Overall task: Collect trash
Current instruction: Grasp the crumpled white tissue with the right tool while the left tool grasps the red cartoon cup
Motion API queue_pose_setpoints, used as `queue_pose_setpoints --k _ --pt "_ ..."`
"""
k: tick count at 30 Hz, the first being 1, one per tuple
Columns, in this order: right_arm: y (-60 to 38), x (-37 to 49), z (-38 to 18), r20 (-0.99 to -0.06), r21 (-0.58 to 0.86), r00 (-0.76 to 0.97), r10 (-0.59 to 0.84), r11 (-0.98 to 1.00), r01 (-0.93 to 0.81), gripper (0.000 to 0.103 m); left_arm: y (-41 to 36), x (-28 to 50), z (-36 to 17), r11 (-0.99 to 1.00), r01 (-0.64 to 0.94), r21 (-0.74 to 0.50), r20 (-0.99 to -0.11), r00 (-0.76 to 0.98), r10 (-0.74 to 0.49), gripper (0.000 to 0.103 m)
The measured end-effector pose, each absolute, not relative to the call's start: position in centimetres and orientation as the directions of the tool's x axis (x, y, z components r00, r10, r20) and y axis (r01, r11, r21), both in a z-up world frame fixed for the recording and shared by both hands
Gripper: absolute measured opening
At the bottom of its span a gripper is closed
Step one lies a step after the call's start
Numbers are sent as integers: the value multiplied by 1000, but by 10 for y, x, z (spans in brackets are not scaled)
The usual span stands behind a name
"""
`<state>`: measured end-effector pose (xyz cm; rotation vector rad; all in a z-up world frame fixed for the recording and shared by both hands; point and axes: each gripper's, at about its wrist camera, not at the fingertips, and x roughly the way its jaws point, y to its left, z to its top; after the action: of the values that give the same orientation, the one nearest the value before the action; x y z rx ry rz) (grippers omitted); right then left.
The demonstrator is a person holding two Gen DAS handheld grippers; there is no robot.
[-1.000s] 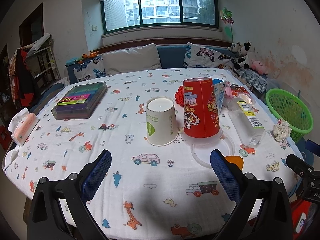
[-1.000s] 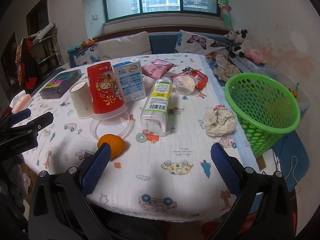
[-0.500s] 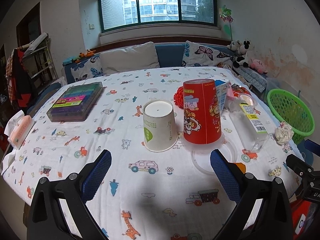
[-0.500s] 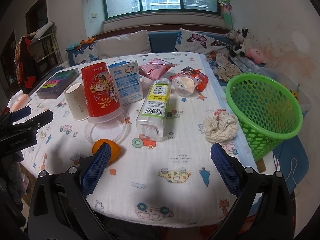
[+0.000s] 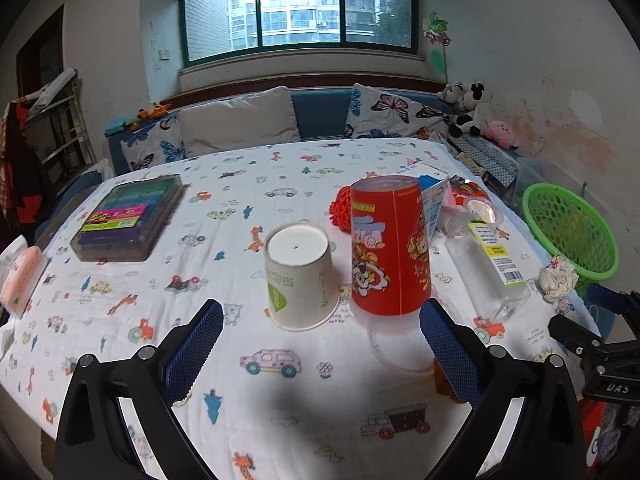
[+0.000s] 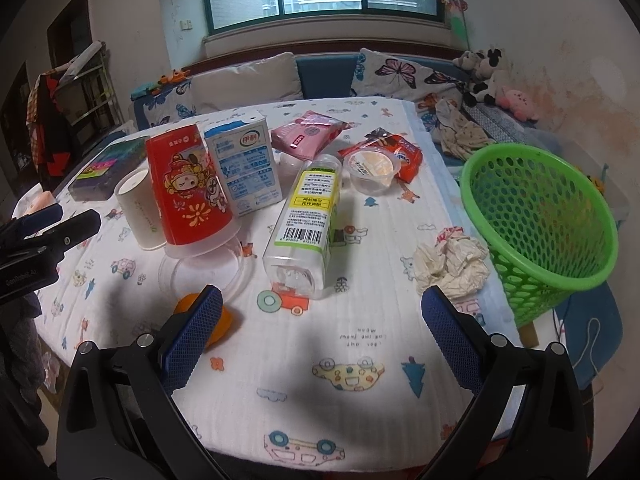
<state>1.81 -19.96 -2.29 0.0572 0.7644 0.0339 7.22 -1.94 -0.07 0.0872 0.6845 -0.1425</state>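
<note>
Trash lies on a table with a cartoon-print cloth (image 6: 360, 344). An upturned white paper cup (image 5: 299, 276) and an upturned red cup (image 5: 388, 246) stand before my open, empty left gripper (image 5: 320, 354). My right gripper (image 6: 320, 336) is open and empty above the cloth, short of a lying clear bottle (image 6: 306, 216), a crumpled tissue (image 6: 450, 266) and an orange peel (image 6: 224, 320). A green mesh basket (image 6: 536, 216) stands off the table's right edge. A milk carton (image 6: 244, 166), pink packet (image 6: 306, 136), jelly cup (image 6: 372, 168) and red wrapper (image 6: 408, 156) lie farther back.
A clear plastic lid (image 6: 204, 272) lies under the red cup. A box of coloured pens (image 5: 128, 218) lies at the far left, a pink pack (image 5: 22, 276) at the left edge. A cushioned bench (image 5: 240, 124) with plush toys (image 5: 468, 108) runs behind the table.
Both grippers have moved slightly forward and lower toward the table; the cups and the bottle look nearer. Nothing on the table has moved. Both jaws stay open.
</note>
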Motion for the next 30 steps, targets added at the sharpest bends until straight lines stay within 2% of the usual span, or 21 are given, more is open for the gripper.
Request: queue_pose_setpoints --k 9,15,23,30 --pt "-203 34 -25 -698 87 712 73 996 -17 99 -24 99 8 972 235 -6 -640 746 -184 94" --pt "-203 42 -25 -704 93 705 85 995 -27 99 -34 127 12 949 312 -48 -663 701 -264 83" --pt "-206 53 -21 -701 98 708 88 995 -27 98 -53 161 5 907 419 -52 -700 632 -332 82" --pt "-229 49 -16 -697 96 715 48 995 28 98 -61 174 -11 886 453 -101 -733 568 -375 74"
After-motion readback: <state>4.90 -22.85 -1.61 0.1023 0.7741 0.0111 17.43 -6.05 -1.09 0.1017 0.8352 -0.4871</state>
